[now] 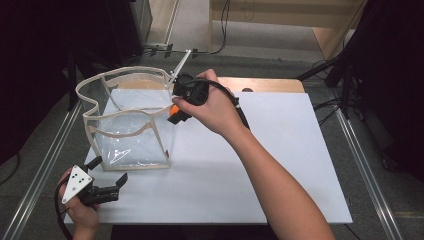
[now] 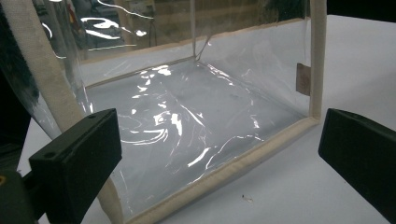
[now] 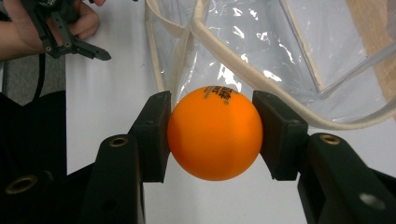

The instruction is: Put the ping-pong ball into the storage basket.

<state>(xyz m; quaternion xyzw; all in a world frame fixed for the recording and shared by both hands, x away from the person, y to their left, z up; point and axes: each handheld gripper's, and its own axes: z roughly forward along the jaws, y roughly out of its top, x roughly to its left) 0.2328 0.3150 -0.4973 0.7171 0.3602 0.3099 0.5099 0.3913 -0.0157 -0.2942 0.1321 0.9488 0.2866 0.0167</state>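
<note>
Held an orange ping-pong ball [image 3: 215,133] clamped between right gripper [image 3: 212,135] jaws, above the rim of the clear plastic bag [image 1: 131,122]. Kept left gripper [image 1: 111,172] wide open, empty, beside the bag's near corner.

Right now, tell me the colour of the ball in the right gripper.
Orange ball, with small dark print; right gripper view.

Orange ball [image 3: 215,133], dark print at its 12 o'clock. Clear plastic bag [image 1: 131,120], cream trim. White table [image 1: 280,165] with a tan wood edge at 12 o'clock. Black grippers: left gripper [image 1: 111,172] carries a grey plate with black dots.
</note>
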